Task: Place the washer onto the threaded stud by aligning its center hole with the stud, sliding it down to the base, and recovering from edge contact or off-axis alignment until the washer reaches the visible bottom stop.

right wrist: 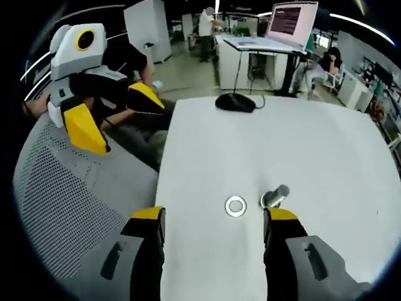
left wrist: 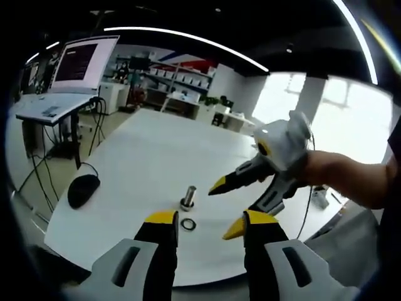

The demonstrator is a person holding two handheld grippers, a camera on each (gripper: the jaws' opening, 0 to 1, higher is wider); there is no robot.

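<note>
While both grippers hung open and empty, washer (right wrist: 236, 205) lay flat on white counter (right wrist: 301, 144) just beside upright stud (right wrist: 274, 195); black mouse (right wrist: 235, 102) near far edge, monitor (right wrist: 291, 18) beyond.

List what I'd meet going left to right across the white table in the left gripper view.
Mouse → washer lying flat on the table, threaded stud just beyond it → right gripper, open, over the table's right side.

Left gripper view low at the white table's (left wrist: 144, 163) near edge, facing across toward the monitor (left wrist: 80, 63), right gripper view looking from the adjoining side, both sharing stud (left wrist: 188, 197), washer (right wrist: 236, 205), mouse (right wrist: 235, 102)
</note>
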